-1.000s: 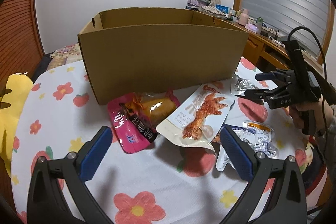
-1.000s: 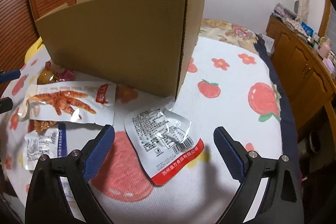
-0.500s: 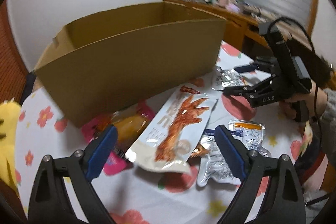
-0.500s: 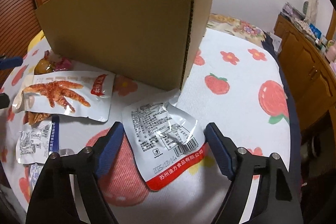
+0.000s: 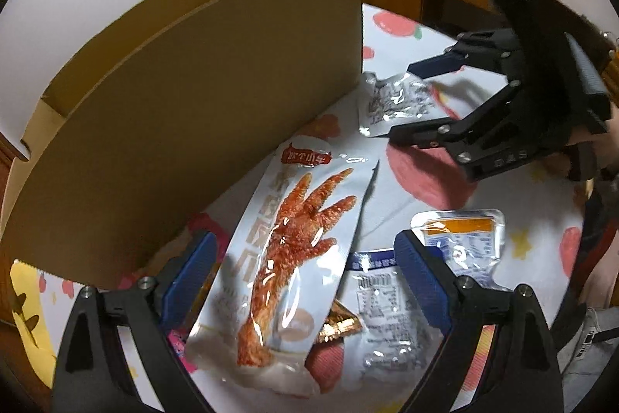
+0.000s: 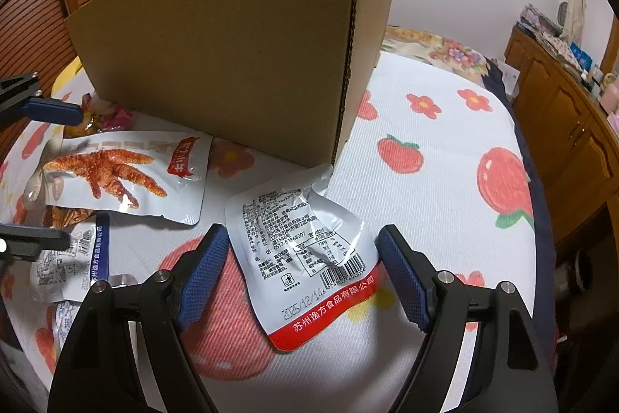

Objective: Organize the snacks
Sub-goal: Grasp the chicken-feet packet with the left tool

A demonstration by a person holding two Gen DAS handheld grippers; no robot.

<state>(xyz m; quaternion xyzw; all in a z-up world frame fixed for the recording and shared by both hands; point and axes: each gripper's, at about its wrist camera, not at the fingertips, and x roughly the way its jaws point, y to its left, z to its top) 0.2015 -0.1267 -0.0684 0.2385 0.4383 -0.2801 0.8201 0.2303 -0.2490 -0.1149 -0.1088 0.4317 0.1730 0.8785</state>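
A tall open cardboard box [image 5: 193,103] [image 6: 232,64] stands on the flowered tablecloth [image 6: 445,180]. In front of it lies a white chicken-foot packet [image 5: 294,239] [image 6: 116,177]. My left gripper [image 5: 305,277] [image 6: 71,177] is open and straddles that packet, its pads clear of it. A silver packet with a red bottom strip [image 6: 301,250] [image 5: 387,95] lies label up by the box corner. My right gripper [image 6: 301,275] [image 5: 402,101] is open around it, its pads close beside the packet's edges.
A silver packet with a blue stripe [image 5: 383,297] [image 6: 73,258], an orange-topped packet [image 5: 460,235], a gold wrapper [image 5: 336,328] and a pink packet [image 6: 116,113] lie around the chicken-foot packet. Wooden cabinets [image 6: 561,122] stand to the right, beyond the table edge.
My left gripper has swung in and rolled, and now straddles the chicken-foot packet. The jaws of both grippers have narrowed a little. The right gripper has barely moved.
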